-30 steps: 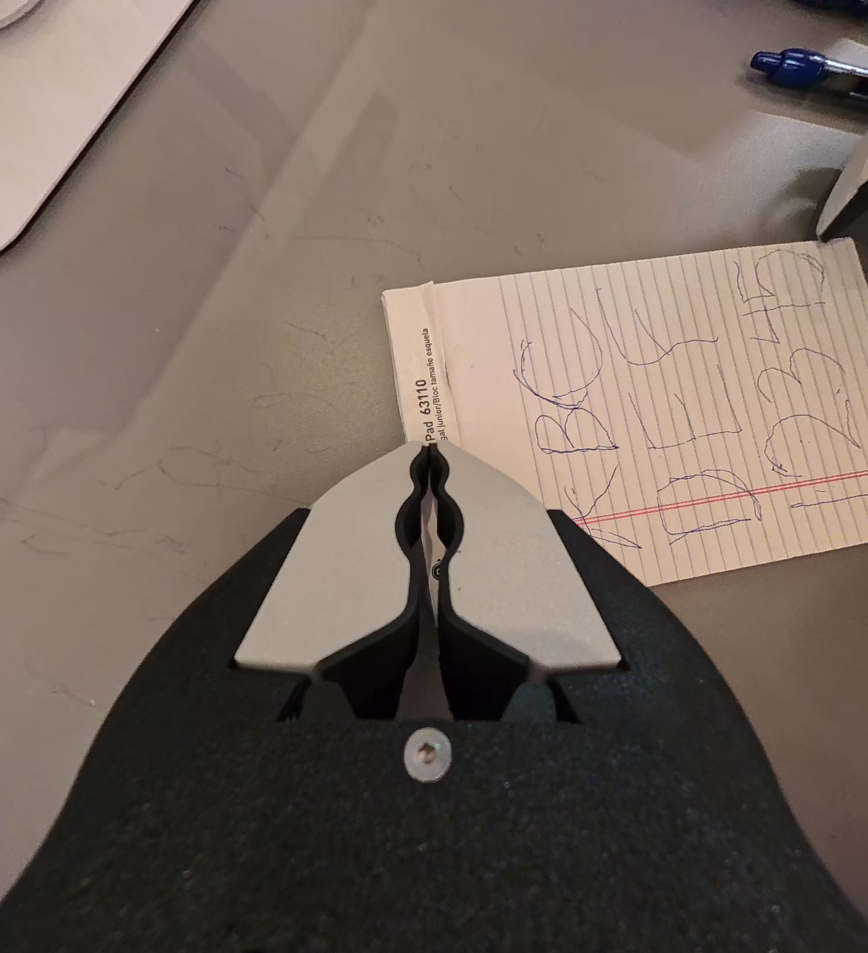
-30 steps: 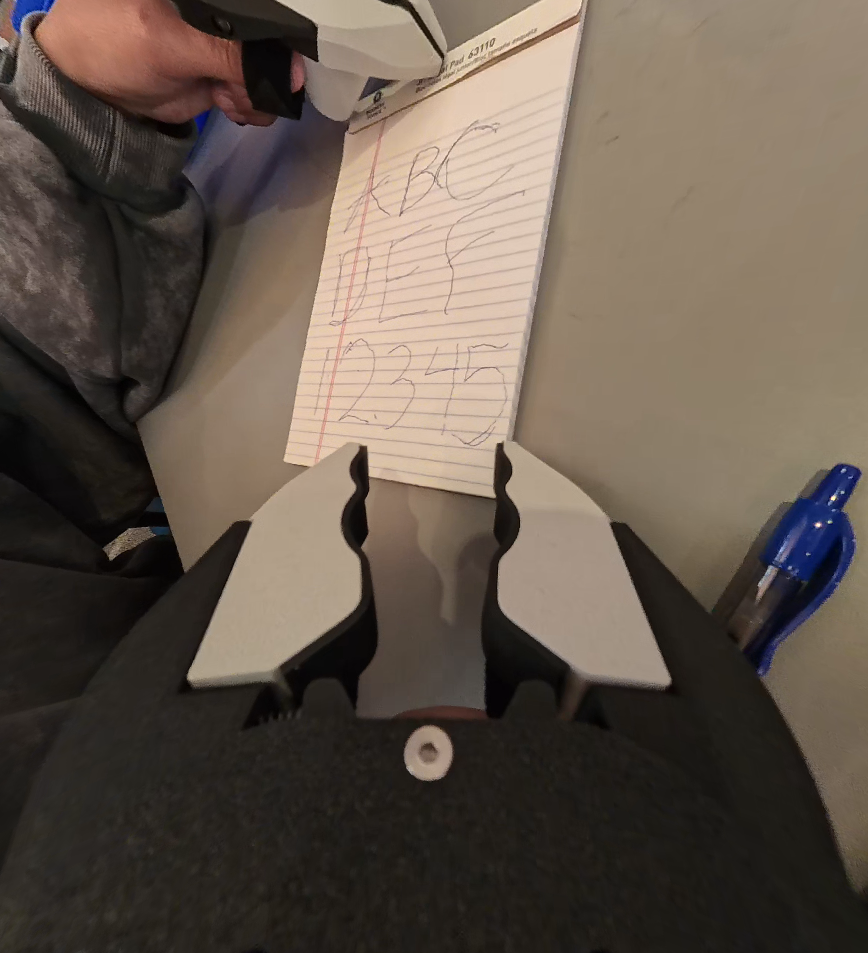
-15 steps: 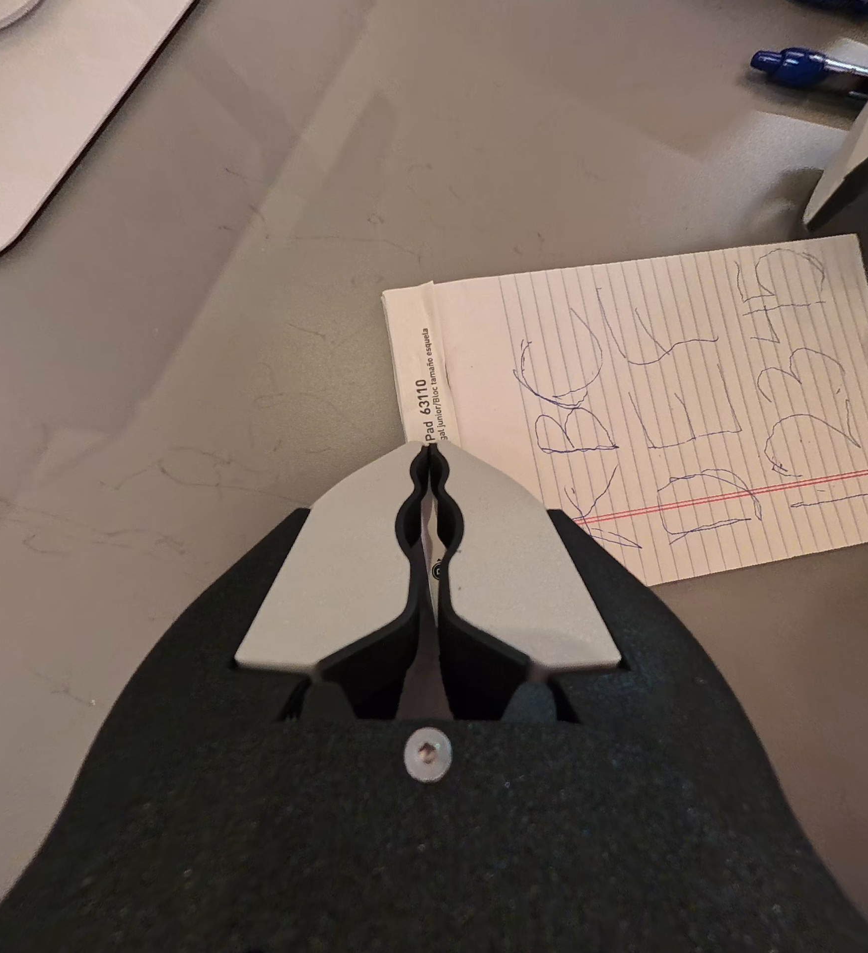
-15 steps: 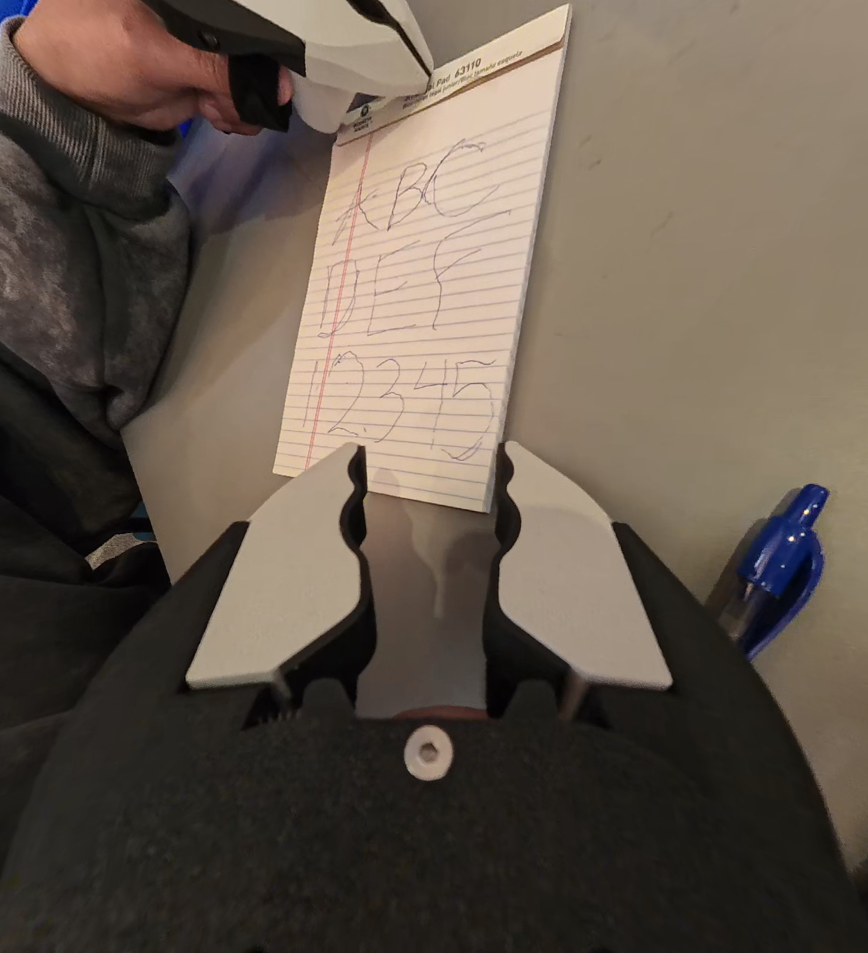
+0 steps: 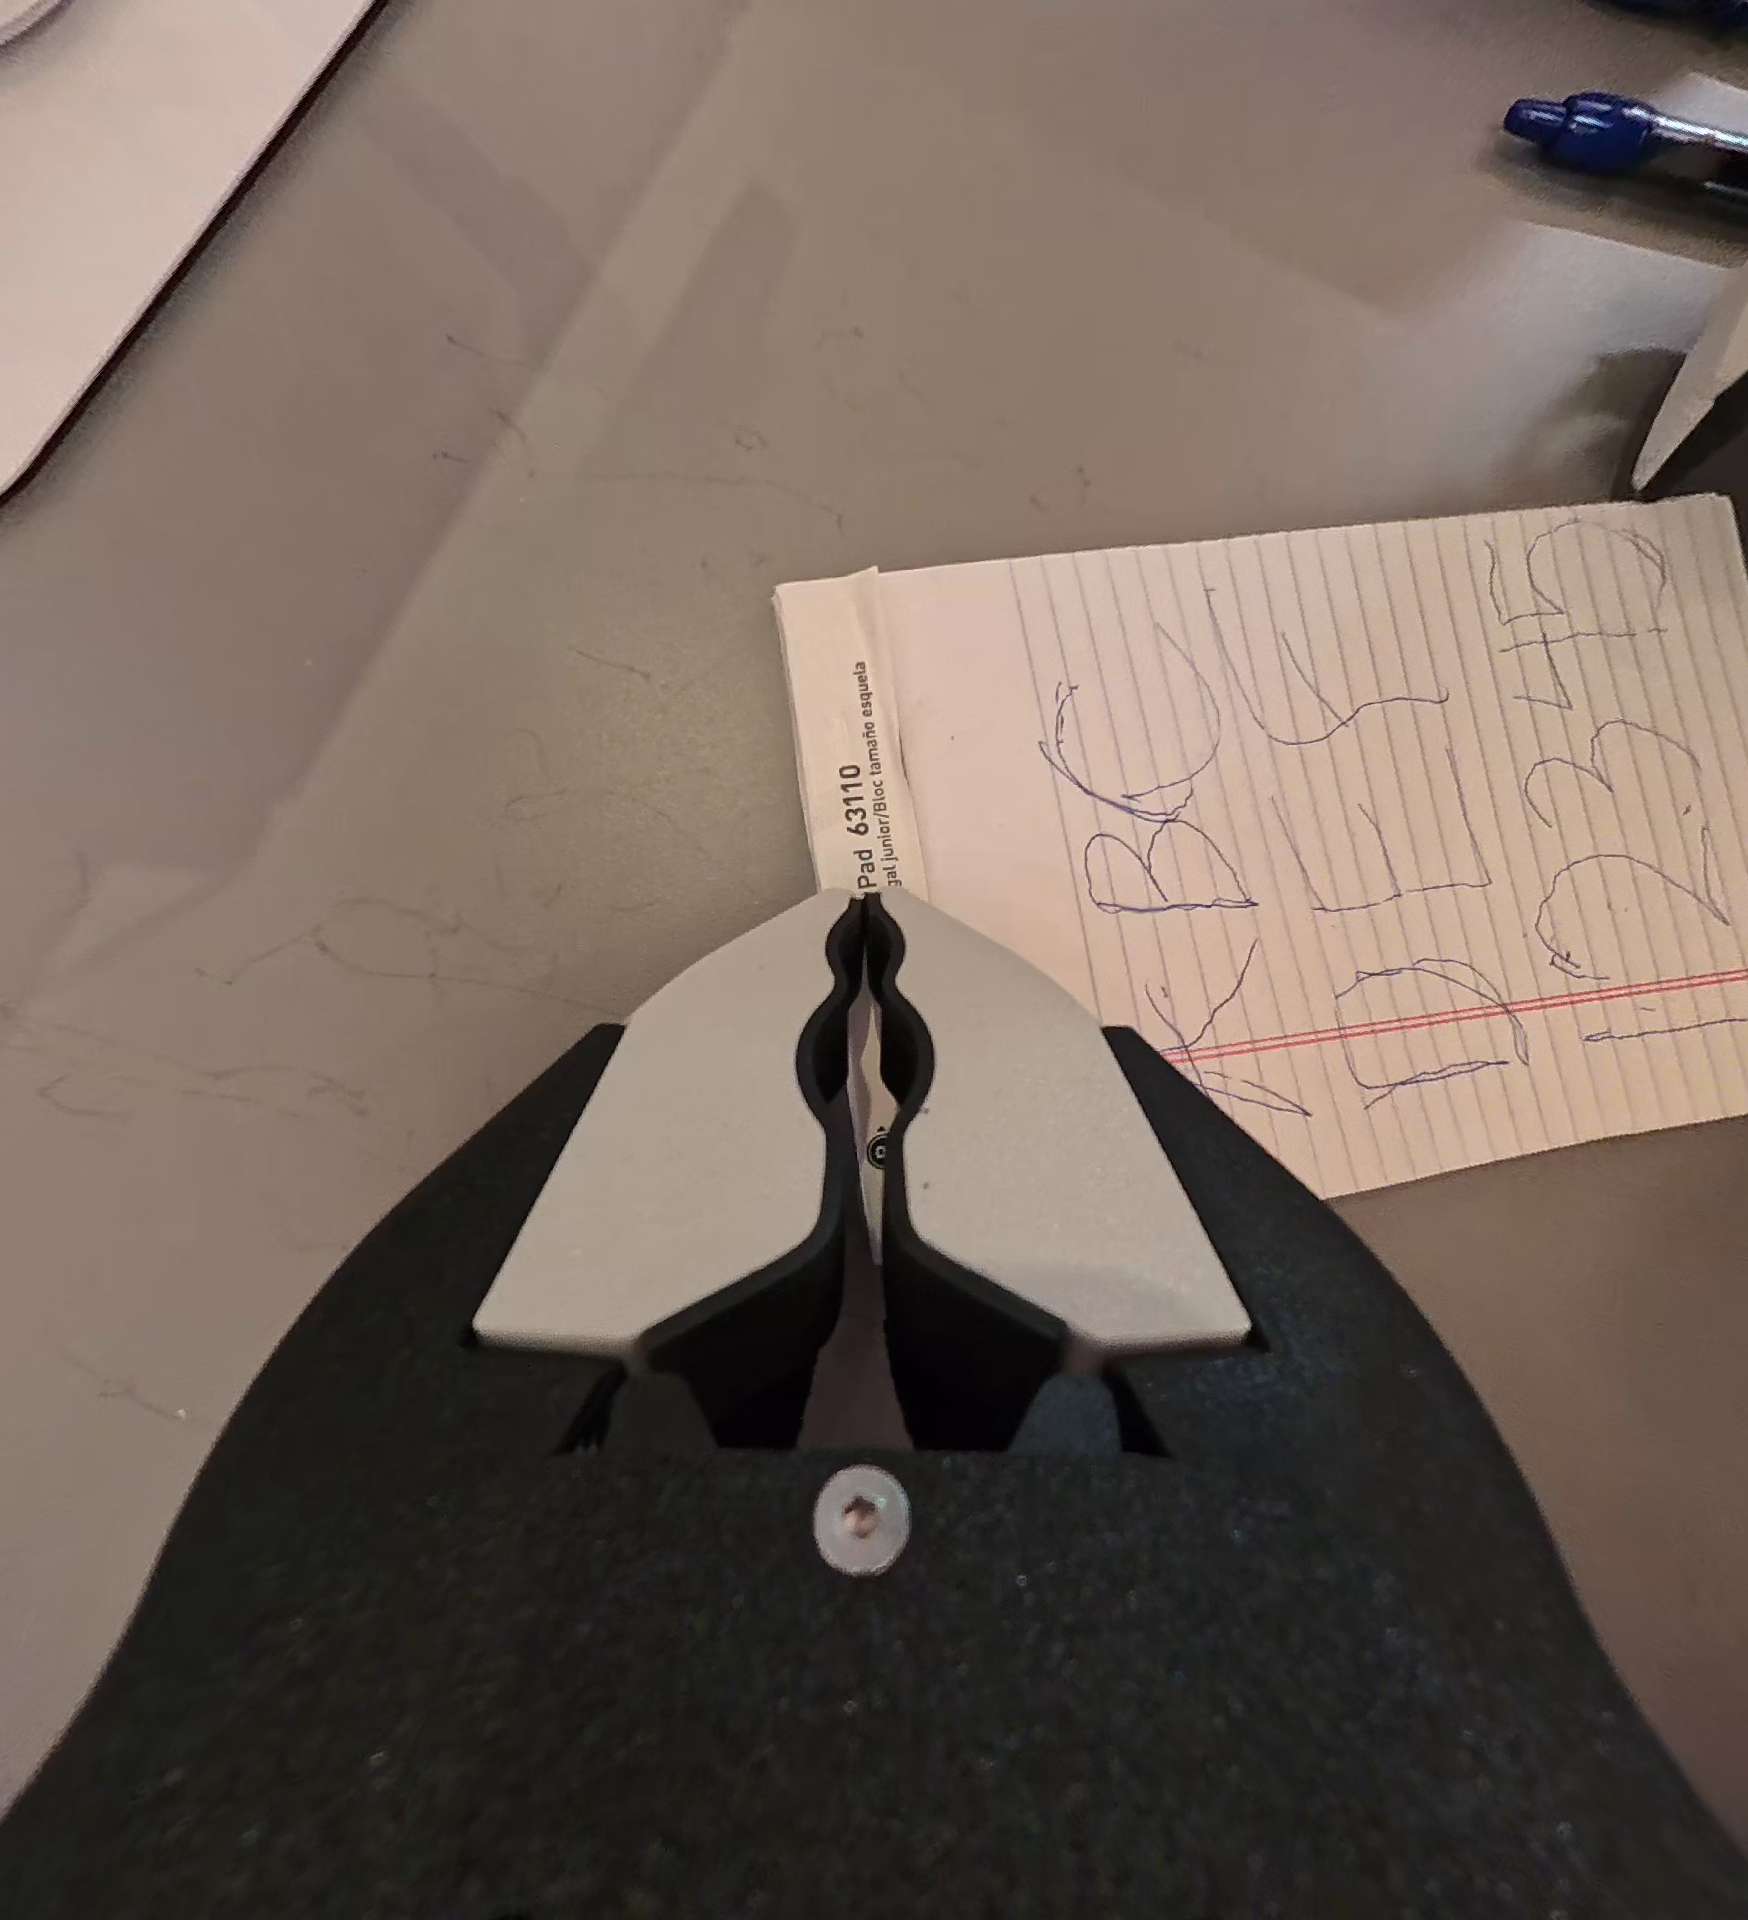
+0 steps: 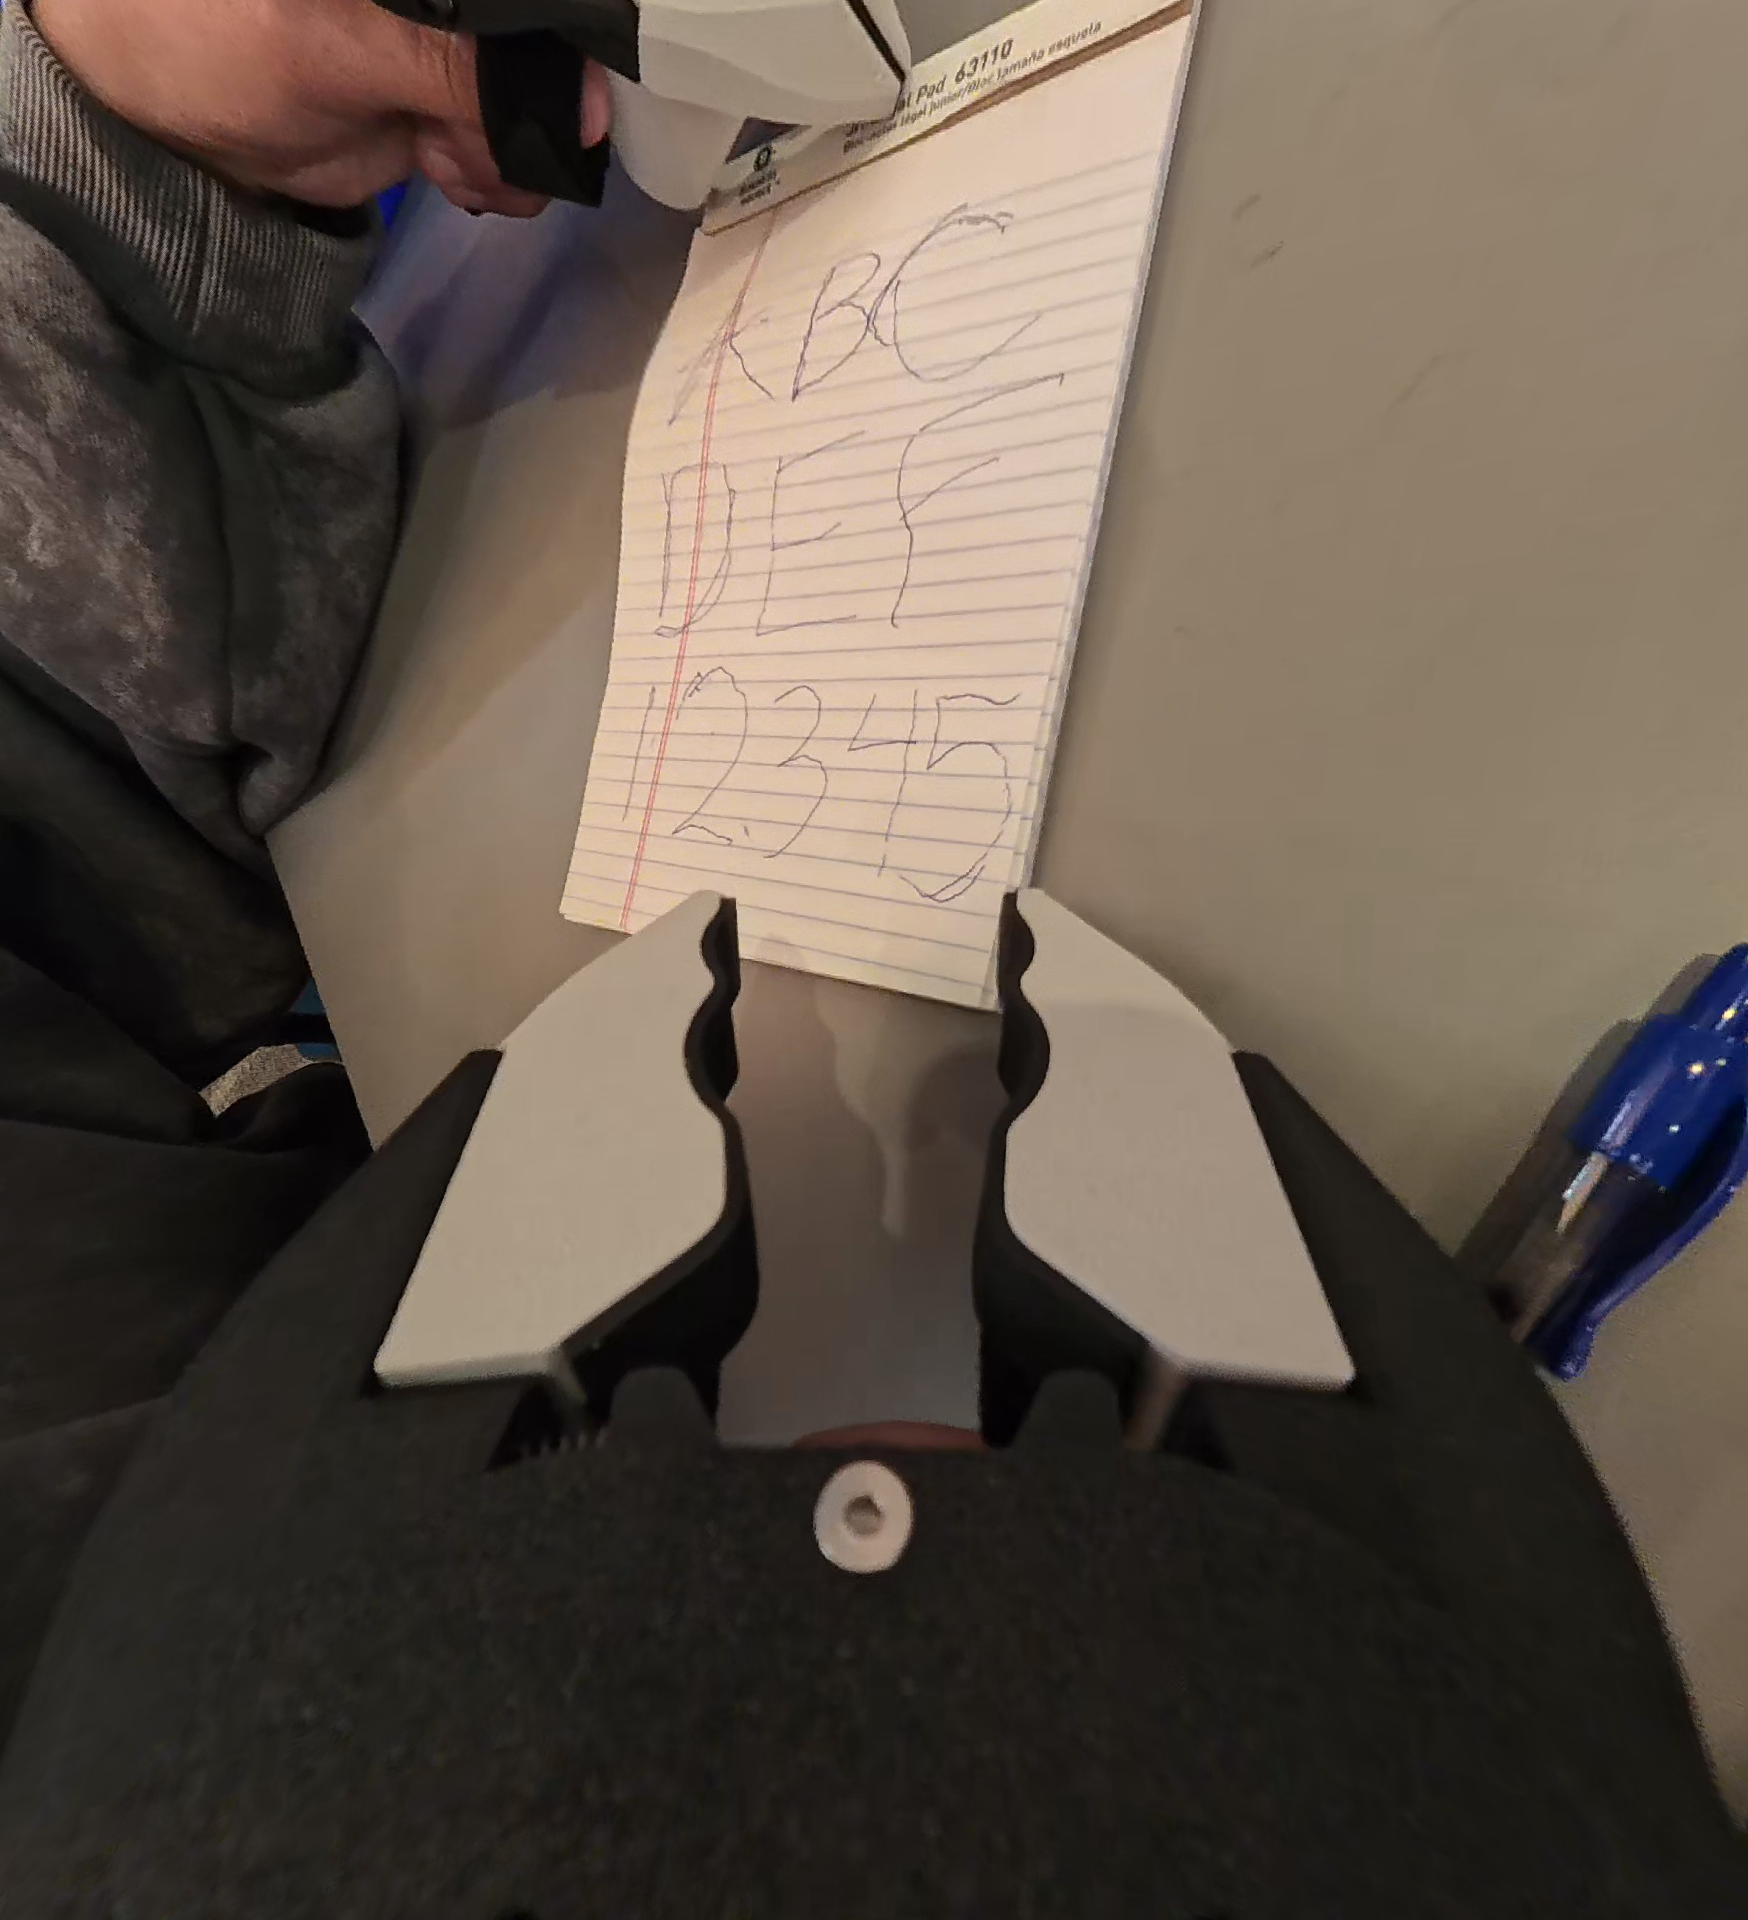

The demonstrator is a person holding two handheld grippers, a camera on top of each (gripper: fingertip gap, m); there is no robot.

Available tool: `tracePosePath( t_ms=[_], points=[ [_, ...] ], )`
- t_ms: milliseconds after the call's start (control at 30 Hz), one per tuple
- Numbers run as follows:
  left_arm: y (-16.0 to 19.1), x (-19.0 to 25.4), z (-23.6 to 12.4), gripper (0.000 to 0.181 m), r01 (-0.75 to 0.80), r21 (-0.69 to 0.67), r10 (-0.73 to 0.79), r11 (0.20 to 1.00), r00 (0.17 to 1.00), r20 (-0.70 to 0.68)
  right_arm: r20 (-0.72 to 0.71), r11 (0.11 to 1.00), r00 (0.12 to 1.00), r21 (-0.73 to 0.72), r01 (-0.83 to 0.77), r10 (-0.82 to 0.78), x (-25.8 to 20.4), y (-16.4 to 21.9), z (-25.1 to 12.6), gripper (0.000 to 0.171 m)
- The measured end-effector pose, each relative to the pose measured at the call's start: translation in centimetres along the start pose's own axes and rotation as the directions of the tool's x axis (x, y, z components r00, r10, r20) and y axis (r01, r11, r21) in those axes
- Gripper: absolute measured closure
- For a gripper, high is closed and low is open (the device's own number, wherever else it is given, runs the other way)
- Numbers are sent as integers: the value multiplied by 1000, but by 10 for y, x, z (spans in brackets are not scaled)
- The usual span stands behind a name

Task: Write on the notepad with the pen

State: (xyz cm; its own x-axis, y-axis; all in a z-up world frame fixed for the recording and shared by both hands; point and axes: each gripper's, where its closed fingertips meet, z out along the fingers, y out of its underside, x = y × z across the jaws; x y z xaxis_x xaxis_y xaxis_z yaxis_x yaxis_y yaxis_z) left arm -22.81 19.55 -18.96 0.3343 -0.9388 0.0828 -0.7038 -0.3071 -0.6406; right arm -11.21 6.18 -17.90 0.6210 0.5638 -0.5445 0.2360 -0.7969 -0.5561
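Left wrist view puts my left gripper (image 5: 865, 906) low over the grey, scratched tabletop (image 5: 413, 644), its two pale grey fingers pressed together at the tips with nothing clamped between them. The tips sit right at the bound header edge of the white lined notepad (image 5: 1369, 831), which lies flat on the table; whether they press on it I cannot tell. The page carries blue ink marks in three rows and a red margin line. Beyond the pad's far end I see one grey finger of my right gripper (image 5: 1743, 353) coming in from the right edge, and past it a blue-capped pen (image 5: 1618, 130) lying on the table, well apart from the pad. A pale board with a rounded corner (image 5: 91, 239) fills the upper left.

From the right wrist view, my right gripper (image 6: 865, 920) has its fingers spread wide and holds nothing; only bare table shows between them. The tips hang just above the near, bottom edge of the notepad (image 6: 880, 582), which runs away from me up the picture. At its far top corner the left gripper (image 6: 776, 73) rests over the header strip, held by a person's hand (image 6: 257, 114) in a mottled grey sleeve (image 6: 143, 447). The pen (image 6: 1659, 1153) lies on the table to the right of my open fingers, near the gripper body and clear of the pad, its blue cap pointing away from me.
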Motion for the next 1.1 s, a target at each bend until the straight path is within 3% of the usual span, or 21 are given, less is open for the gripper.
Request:
tracePosePath(
  t_ms=[400,767,933,1100],
  points=[
    [0,2,0,181,10,3,-10,1000,1000,-16,88,999,995,9,-51,50,-20,7,2,121],
    [0,2,0,181,9,3,-9,1000,1000,-10,174,999,984,-8,-40,41,-47,-1,28,120],
    [0,2,0,181,8,3,-8,1000,1000,-13,188,999,982,38,-7,-1,-59,-15,43,121],
    [0,2,0,181,13,7,-13,1000,1000,-20,156,991,985,116,61,-78,-65,-36,58,112]
  ],
)
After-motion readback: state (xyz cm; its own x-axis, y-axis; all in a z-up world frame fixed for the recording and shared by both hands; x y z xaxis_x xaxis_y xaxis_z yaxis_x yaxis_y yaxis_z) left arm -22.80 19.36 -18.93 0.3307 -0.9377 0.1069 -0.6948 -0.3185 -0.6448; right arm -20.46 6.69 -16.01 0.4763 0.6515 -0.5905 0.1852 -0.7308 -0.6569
